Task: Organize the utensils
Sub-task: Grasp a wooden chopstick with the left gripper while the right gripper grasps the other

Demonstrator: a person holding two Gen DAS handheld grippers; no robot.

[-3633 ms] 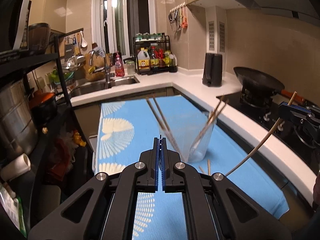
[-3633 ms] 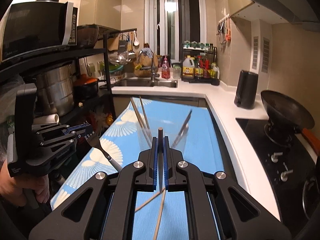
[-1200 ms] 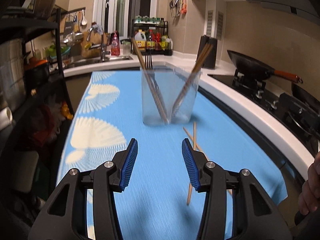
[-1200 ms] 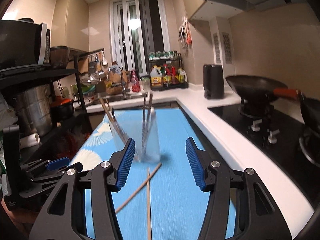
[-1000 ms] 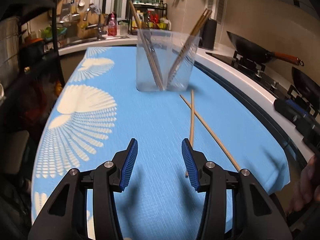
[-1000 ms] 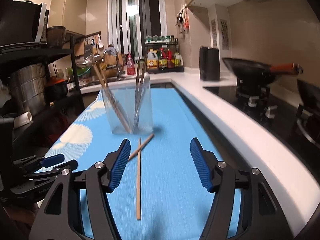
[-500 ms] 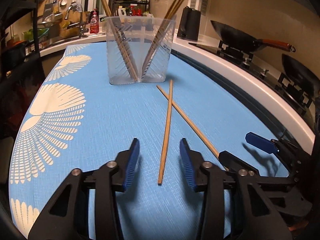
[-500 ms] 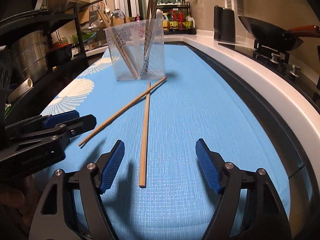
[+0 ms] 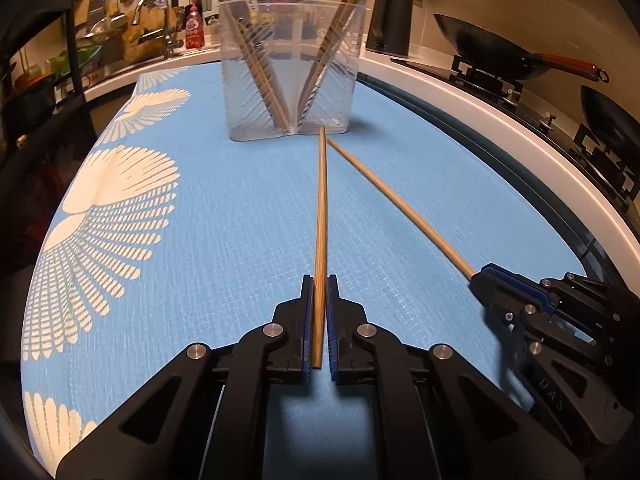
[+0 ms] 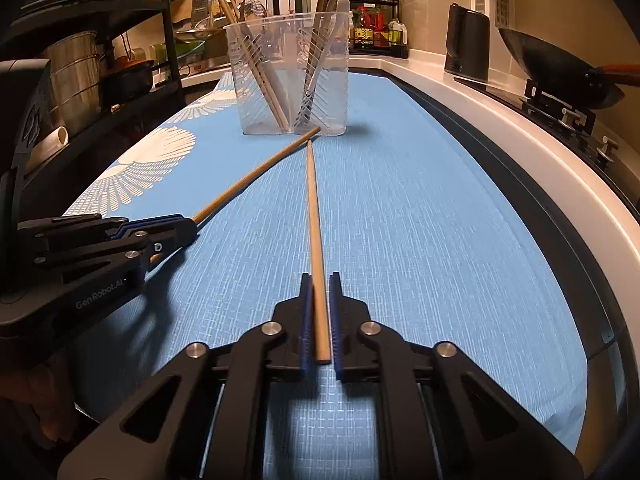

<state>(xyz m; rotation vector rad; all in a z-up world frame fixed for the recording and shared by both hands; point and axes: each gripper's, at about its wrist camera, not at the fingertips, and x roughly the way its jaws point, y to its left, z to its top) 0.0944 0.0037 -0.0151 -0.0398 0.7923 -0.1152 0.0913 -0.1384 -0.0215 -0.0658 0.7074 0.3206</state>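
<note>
Half a second ago both grippers stood open over the two chopsticks; their jaws have just been closing, and now the left gripper [image 9: 319, 292] clamps the near end of the left chopstick [image 9: 321, 208] while the right gripper [image 10: 319, 292] clamps the right chopstick [image 10: 314, 216]. Both sticks lie on the blue mat [image 9: 224, 216], far tips beside the clear cup [image 9: 291, 68]. Open mat lies either side; the counter edge [image 10: 532, 148] runs along the right.

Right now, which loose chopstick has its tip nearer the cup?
The chopstick in the left gripper; the other chopstick, in the right gripper, ends shorter.
</note>
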